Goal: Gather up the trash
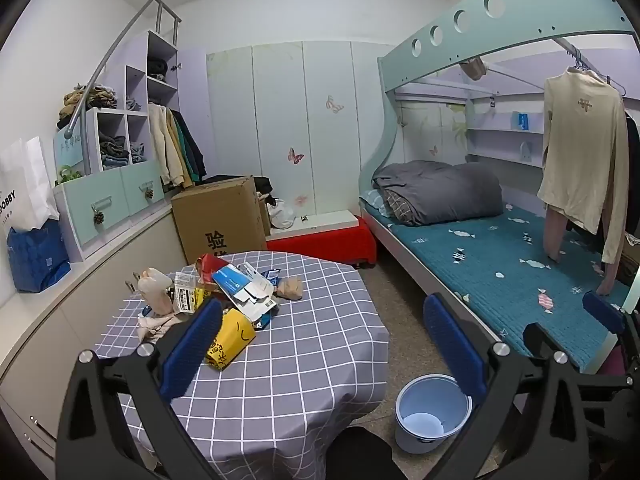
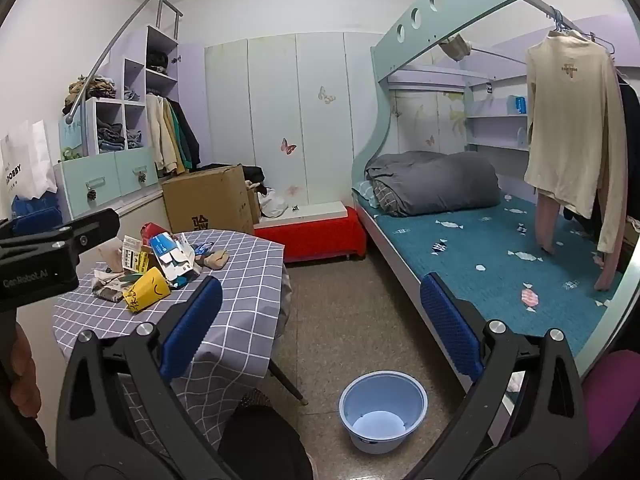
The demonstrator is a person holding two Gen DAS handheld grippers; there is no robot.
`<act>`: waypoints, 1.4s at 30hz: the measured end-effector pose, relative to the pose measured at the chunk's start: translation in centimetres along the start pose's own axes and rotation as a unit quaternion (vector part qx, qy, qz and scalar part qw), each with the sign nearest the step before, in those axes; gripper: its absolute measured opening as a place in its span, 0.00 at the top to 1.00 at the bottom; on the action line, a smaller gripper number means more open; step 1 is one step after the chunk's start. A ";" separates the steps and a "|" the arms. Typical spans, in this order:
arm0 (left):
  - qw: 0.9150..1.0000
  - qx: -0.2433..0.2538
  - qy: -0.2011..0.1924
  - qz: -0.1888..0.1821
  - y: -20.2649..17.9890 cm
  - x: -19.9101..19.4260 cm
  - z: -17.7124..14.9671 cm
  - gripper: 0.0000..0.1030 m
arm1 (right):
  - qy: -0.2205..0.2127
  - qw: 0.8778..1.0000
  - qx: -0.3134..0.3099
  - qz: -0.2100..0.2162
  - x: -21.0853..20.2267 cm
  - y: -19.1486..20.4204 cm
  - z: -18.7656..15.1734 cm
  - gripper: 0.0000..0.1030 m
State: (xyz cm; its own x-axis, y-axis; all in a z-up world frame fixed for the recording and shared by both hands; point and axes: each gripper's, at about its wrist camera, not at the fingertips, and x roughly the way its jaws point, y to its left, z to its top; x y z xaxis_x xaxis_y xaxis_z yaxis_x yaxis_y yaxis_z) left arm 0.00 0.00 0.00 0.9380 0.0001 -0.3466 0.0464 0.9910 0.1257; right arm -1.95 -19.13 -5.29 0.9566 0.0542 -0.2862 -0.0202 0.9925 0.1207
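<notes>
A pile of trash lies on the round table with the grey checked cloth (image 1: 304, 344): a yellow carton (image 1: 230, 338), a blue-and-white box (image 1: 244, 288), a red packet (image 1: 208, 266), crumpled brown paper (image 1: 290, 288) and a plastic bag (image 1: 154, 290). The pile also shows in the right wrist view, with the yellow carton (image 2: 145, 290) nearest. A light-blue bucket (image 1: 430, 412) stands empty on the floor right of the table (image 2: 240, 276); it also shows in the right wrist view (image 2: 382, 410). My left gripper (image 1: 320, 340) is open and empty above the table's near side. My right gripper (image 2: 320, 320) is open and empty over the floor.
A cardboard box (image 1: 220, 216) and a red bench (image 1: 324, 242) stand behind the table. A bunk bed with a teal mattress (image 1: 500, 264) runs along the right, with clothes hanging (image 1: 580, 160). Shelves and drawers (image 1: 116, 184) line the left wall. A dark chair back (image 2: 260, 436) is near.
</notes>
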 end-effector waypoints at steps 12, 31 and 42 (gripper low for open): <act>1.000 -0.001 0.003 -0.002 -0.2 0.1 0.1 0.04 | -0.005 1.000 0.000 -0.002 0.2 0.1 0.0 0.06; 1.000 0.000 0.003 -0.005 -0.8 -0.2 -0.5 0.04 | 0.002 1.000 0.003 0.000 0.6 0.3 -0.9 0.06; 1.000 -0.001 0.003 -0.005 -0.8 -0.3 -0.4 0.04 | 0.004 1.000 0.003 0.000 0.6 0.4 -0.9 0.06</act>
State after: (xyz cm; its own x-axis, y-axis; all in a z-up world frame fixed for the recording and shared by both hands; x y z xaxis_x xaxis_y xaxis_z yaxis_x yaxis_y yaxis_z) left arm -0.42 -0.74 -0.41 0.9352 -0.0094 -0.3541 0.0556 0.9912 0.1205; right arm -1.63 -18.56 -6.26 0.9545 0.0548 -0.2932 -0.0181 0.9918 0.1264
